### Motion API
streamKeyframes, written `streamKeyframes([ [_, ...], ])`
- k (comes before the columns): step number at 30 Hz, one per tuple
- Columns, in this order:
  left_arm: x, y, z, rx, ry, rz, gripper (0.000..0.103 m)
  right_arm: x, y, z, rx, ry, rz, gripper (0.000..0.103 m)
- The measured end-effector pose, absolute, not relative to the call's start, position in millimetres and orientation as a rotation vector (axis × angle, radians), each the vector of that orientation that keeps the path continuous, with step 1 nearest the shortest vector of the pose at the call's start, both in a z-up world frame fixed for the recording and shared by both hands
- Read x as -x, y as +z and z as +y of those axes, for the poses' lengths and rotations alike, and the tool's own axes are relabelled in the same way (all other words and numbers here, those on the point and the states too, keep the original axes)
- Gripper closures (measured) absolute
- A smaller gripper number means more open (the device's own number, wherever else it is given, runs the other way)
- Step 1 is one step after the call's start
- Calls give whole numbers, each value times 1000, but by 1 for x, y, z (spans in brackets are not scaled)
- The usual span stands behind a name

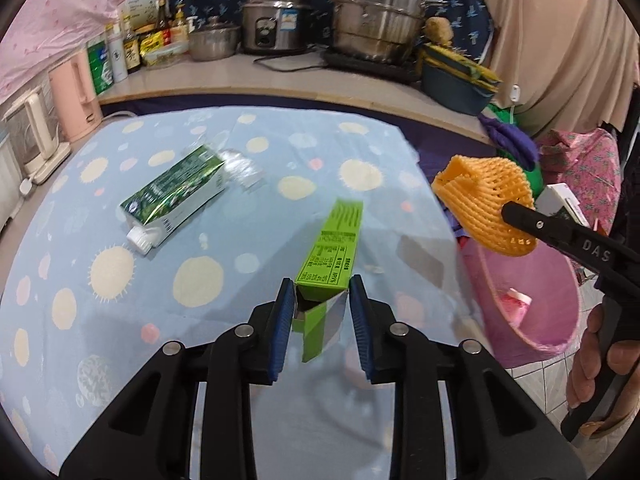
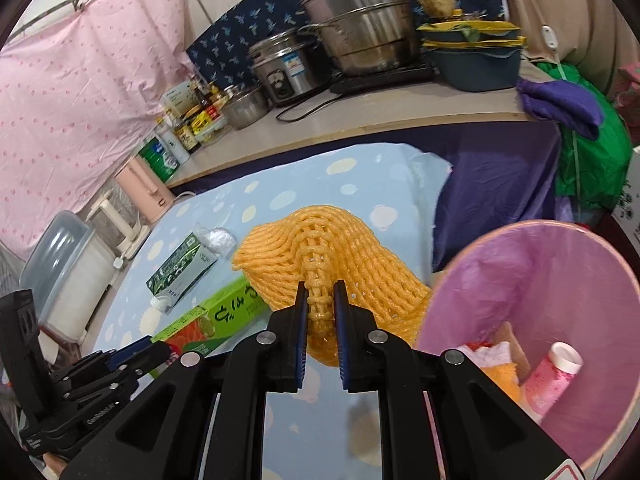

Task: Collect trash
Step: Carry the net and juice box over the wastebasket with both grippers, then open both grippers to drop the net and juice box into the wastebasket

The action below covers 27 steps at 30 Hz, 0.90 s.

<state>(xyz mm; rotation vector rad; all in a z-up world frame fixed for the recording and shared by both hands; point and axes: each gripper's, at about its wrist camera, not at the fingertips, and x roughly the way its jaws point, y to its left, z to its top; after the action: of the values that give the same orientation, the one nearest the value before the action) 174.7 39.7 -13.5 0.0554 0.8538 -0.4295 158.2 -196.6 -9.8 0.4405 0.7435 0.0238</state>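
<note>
Left gripper clamped around green box on dotted tablecloth; right gripper, stamped "DAS", pinching orange foam net beside pink bin; carton lying nearby, labels illegible.

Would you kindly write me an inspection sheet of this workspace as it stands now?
Surface: table under a blue dotted cloth.
Job's things: green box with one end between the left pads; orange foam net held near the pink bin, which already holds trash; green carton and clear crumpled plastic lie on the cloth.
Clutter: nothing else seen on the cloth.
Grippers: left gripper around the box's end, apparently gripping it; right gripper shut on the net.
Cables: black cord on the counter.
Surroundings: steel pots, rice cooker, bottles, pink curtain.
</note>
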Motion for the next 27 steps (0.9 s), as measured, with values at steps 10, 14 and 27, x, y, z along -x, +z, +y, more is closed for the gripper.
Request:
streamKeyframes([
  [10, -135, 29, -36, -83, -593, 776, 76, -92, -16, -278, -506, -153, 722, 91],
  [14, -121, 39, -75, -103, -672, 756, 76, -67, -30, -309, -540, -226, 743, 91],
  [27, -103, 17, -149, -166, -737, 808, 75, -41, -50, -337, -591, -286, 750, 77],
])
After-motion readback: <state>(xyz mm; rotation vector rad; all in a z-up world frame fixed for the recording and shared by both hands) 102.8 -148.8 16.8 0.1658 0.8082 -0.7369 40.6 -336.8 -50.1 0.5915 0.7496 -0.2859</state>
